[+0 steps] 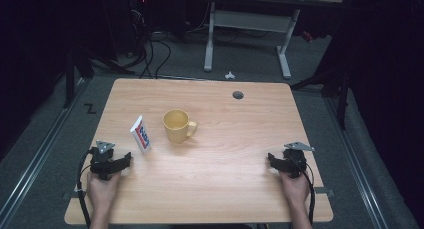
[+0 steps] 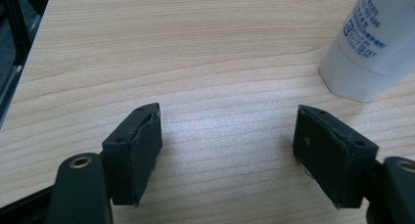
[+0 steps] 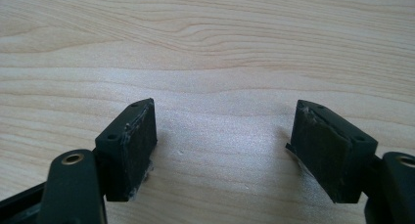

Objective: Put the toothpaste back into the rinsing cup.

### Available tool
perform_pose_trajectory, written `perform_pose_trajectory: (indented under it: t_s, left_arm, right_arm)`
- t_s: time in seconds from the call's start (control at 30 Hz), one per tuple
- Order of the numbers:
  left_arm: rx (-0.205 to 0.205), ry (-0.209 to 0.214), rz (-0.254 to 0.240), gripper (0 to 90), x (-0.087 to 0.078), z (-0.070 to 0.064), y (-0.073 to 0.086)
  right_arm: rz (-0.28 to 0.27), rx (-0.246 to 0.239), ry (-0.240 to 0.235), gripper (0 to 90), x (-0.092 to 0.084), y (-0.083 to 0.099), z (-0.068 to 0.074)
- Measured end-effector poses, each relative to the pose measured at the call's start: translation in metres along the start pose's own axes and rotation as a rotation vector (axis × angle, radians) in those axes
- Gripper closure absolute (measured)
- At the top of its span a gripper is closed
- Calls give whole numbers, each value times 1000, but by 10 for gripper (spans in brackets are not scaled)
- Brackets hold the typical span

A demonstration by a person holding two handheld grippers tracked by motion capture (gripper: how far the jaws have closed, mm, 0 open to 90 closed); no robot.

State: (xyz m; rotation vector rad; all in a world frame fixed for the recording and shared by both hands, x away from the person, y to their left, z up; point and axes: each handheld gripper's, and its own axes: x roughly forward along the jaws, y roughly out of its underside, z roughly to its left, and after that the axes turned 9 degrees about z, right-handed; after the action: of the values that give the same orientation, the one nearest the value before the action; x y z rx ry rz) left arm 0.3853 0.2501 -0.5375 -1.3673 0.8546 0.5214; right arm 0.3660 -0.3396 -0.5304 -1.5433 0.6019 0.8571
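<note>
A yellow mug (image 1: 176, 125) stands upright near the middle of the wooden table (image 1: 235, 129), its handle to the right. Left of it lies a white tube (image 1: 140, 134) with a blue and red label; its white cap end (image 2: 364, 57) reaches into the top right of the left gripper view. My left gripper (image 1: 122, 162) rests on the table at the front left, open, its jaws wide apart with bare wood between them (image 2: 227, 145). At the front right my right gripper (image 1: 272, 161) also stands open over bare wood (image 3: 222, 145).
A round cable hole (image 1: 238, 95) sits near the table's far edge. Beyond the table stands a white desk frame (image 1: 247, 34), with cables (image 1: 150, 54) on the grey floor. The table's left edge (image 2: 19, 72) lies close to the left gripper.
</note>
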Motion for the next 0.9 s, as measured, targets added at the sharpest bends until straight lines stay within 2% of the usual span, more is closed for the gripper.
perform_pose_trajectory:
  t_s: [0.63, 0.73, 0.9]
  left_arm:
    - [0, 2, 1, 272, 0, 0, 0]
    - [35, 20, 14, 202, 1, -1, -1]
    - [46, 35, 32, 198, 0, 1, -3]
  right_arm:
    - [0, 0, 0, 252, 0, 0, 0]
    - [0, -2, 0, 252, 0, 0, 1]
    - [0, -6, -3, 253, 0, 0, 1]
